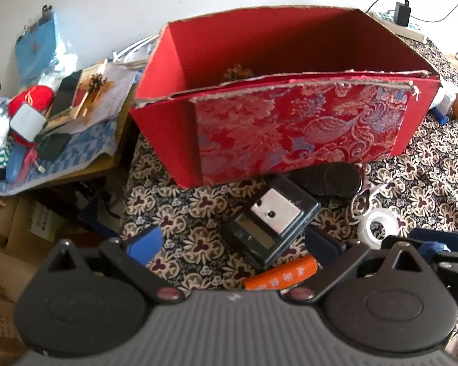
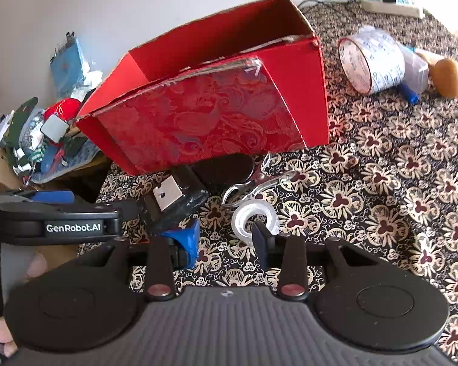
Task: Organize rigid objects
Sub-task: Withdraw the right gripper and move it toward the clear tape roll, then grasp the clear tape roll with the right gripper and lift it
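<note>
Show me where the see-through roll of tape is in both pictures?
Left wrist view: the tape roll lies low on the right, on the flowered cloth, just past the scissors.
Right wrist view: the tape roll sits near the middle, just ahead of the right gripper.
Shared landmark: the red box, behind it in both.

Domestic room, lived-in and cluttered. A surface covered with a floral-patterned cloth (image 2: 397, 183) stands against a plain white wall (image 1: 107, 0). A power strip (image 2: 394, 3) with a plugged-in charger lies at the wall. A side pile (image 1: 45, 116) of papers, packets and household oddments sits beside it.
</note>
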